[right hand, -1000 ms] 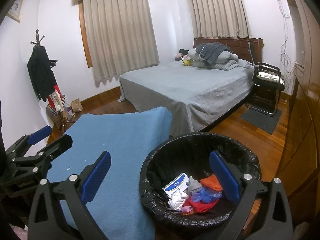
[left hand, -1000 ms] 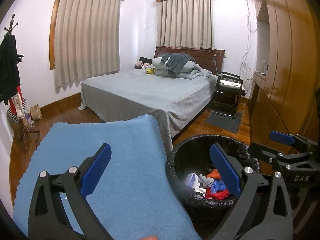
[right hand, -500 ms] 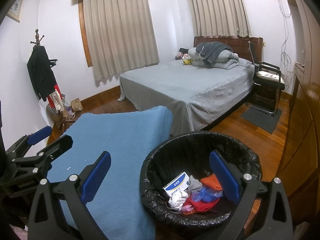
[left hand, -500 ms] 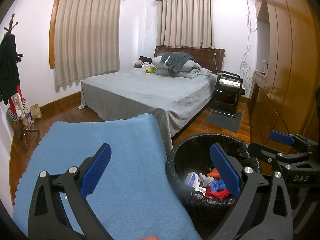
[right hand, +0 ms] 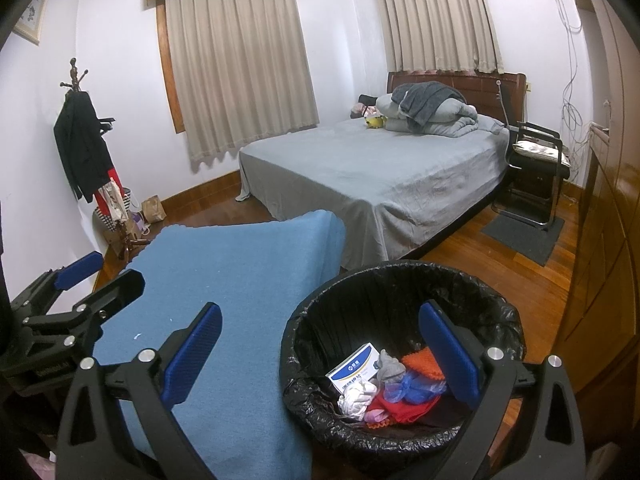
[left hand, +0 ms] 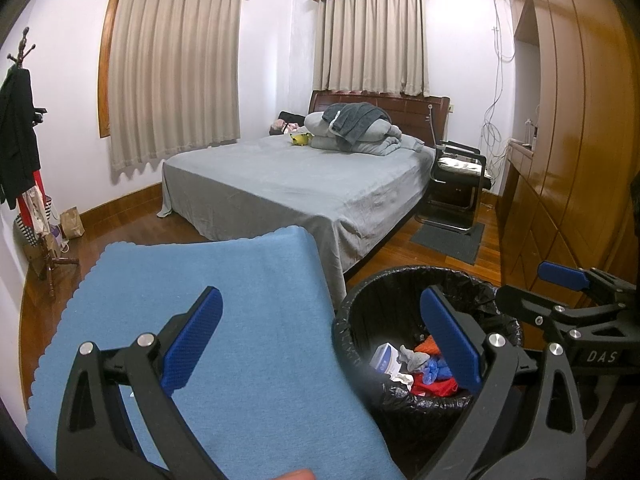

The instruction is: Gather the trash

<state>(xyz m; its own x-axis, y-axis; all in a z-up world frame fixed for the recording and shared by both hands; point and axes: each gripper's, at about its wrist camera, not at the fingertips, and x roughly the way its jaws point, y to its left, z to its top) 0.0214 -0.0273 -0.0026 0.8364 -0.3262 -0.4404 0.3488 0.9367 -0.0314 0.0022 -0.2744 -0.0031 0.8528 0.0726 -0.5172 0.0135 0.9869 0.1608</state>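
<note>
Bedroom: wooden floor, curtained windows and a grey-sheeted bed (right hand: 372, 172) are shown beyond the work area; no loose litter can be made out on the visible floor or bed.
Blue cloth (left hand: 208, 320): a covered surface is seen in the foreground, bare of litter except for one tiny pale fleck (right hand: 137, 336) that is too small to identify.
Trash bin (right hand: 400, 280): a round bin lined with a black bag is placed just beside the cloth's right edge, on the floor.
Collected trash (right hand: 384, 388): a white-and-blue box, grey, white, orange, red and blue scraps are seen lying together at the bottom of the bin.
Left gripper (left hand: 318, 340): held above the cloth edge and bin rim; the blue pads are spread wide and nothing is held between them.
Right gripper (right hand: 320, 352): held over the bin mouth; the pads are likewise spread wide and empty.
Change over the last second: almost none is recorded; both views are matched nearly exactly, with only a slight drift of the framing.
Meaning for the task: collection is judged finished or paused, since the trash is already in the bin and neither gripper is loaded.
</note>
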